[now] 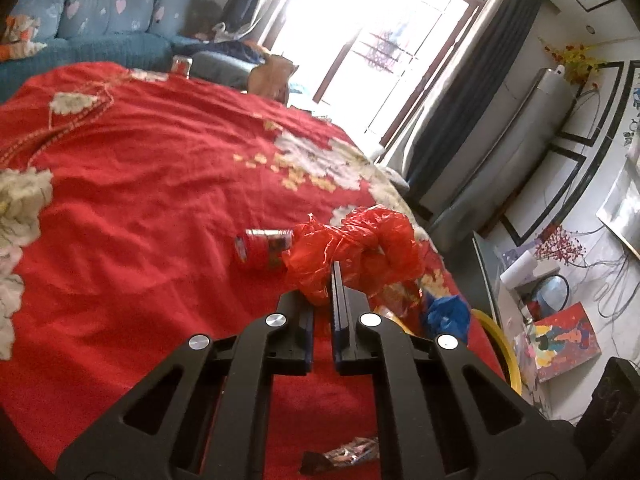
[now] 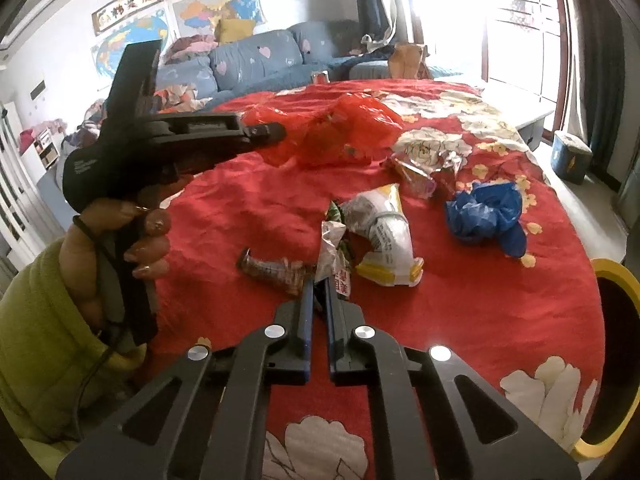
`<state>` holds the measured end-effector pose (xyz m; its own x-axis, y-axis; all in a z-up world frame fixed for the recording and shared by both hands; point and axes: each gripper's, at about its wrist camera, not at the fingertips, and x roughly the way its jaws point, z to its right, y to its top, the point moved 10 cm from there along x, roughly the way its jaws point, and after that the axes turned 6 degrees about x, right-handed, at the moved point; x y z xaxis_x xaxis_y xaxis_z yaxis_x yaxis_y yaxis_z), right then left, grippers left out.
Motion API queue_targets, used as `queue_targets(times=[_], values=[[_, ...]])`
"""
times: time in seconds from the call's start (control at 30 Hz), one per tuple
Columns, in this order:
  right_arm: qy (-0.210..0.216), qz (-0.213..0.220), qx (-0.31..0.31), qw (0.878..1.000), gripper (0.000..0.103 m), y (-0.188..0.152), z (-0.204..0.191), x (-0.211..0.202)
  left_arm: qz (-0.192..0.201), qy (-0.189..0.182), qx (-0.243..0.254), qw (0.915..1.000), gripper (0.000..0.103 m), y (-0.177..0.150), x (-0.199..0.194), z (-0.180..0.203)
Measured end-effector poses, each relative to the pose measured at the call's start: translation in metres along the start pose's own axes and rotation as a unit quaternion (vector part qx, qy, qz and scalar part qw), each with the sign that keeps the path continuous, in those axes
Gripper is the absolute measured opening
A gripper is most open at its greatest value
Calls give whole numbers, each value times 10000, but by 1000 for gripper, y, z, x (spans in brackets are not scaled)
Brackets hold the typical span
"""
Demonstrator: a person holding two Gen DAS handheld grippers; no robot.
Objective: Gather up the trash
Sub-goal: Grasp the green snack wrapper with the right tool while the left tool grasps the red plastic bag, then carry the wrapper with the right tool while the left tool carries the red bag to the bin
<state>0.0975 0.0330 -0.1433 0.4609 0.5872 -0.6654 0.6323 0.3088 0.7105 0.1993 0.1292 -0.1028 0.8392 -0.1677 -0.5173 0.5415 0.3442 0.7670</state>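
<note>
The left tongs (image 1: 326,280) are closed on a crumpled red plastic bag (image 1: 360,248), which bunches around the finger ends and sits slightly raised over the red floral cloth (image 1: 160,168) covering the tabletop. The right tongs (image 2: 318,280) are closed on a clear crinkled wrapper (image 2: 330,244) near the middle of the tabletop. Beside that wrapper lie a white-and-yellow snack bag (image 2: 384,236) to its right and a brown twisted wrapper (image 2: 272,270) to its left. A red can (image 1: 266,246) lies on its side just beside the red plastic bag, toward the middle of the tabletop. A crumpled blue plastic bag (image 2: 486,212) rests toward the right edge, and a shiny foil wrapper (image 2: 424,160) lies farther back. A yellow-rimmed bin (image 2: 616,360) stands just off the right edge of the tabletop. A hand (image 2: 120,240) in a green sleeve (image 2: 44,340) holds the left tool's grip. A blue sofa (image 2: 256,60) stands beyond the far edge.
</note>
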Motion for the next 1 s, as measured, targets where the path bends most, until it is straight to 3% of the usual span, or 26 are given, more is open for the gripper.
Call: queue_targets(times=[0.33, 1.0], values=[[-55, 252, 94, 9996, 5, 12, 7, -15, 210, -122, 160, 9996, 3, 13, -18, 18], [-453, 837, 631, 9935, 5, 41, 63, -57, 161, -482, 664, 9965, 3, 4, -22, 81]])
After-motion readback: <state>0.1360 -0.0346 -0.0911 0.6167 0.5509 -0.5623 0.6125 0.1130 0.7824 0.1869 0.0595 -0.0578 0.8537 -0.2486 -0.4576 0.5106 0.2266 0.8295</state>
